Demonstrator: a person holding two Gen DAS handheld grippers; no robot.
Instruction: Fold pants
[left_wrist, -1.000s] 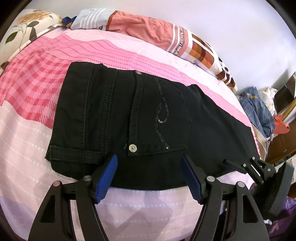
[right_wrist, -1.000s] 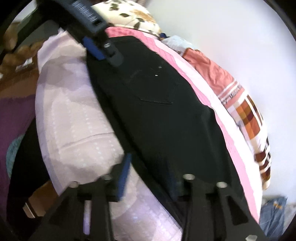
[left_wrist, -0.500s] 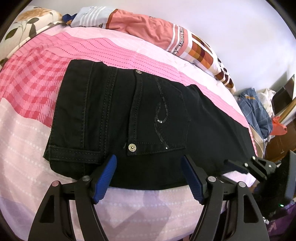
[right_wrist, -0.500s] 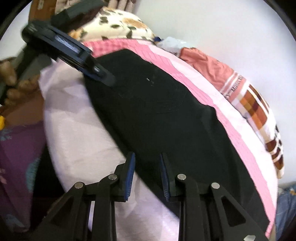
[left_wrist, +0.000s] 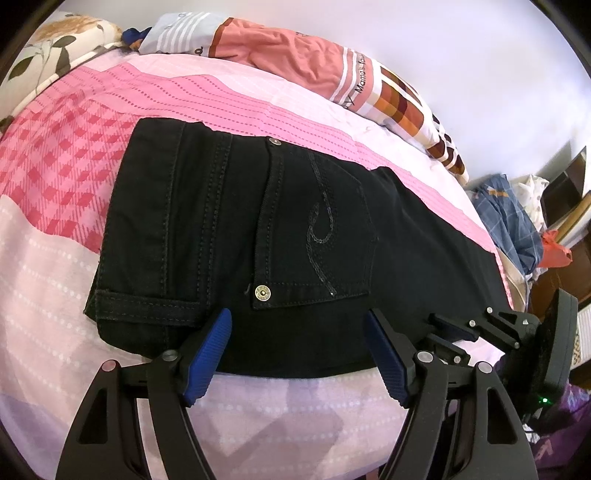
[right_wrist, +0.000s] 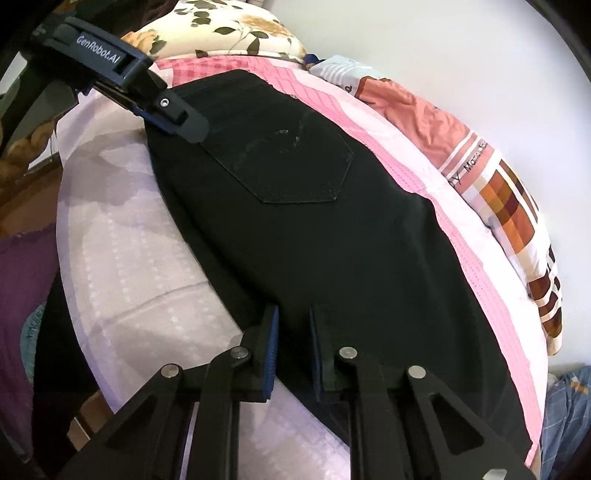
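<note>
Fingers of the left gripper (left_wrist: 297, 350) stand wide apart over the near edge of the black pants (left_wrist: 295, 236), by the waistband; nothing held. Right gripper (right_wrist: 291, 347): jaws closing, gap narrow, near edge of the pant leg between the blue pads (right_wrist: 269, 354); contact not yet clear. Pants lie flat on the bed (left_wrist: 48, 280), pink patterned sheet, back pocket (left_wrist: 317, 236) up, legs running off right. Orange-checked quilt (left_wrist: 332, 74) bunched along the far side.
</note>
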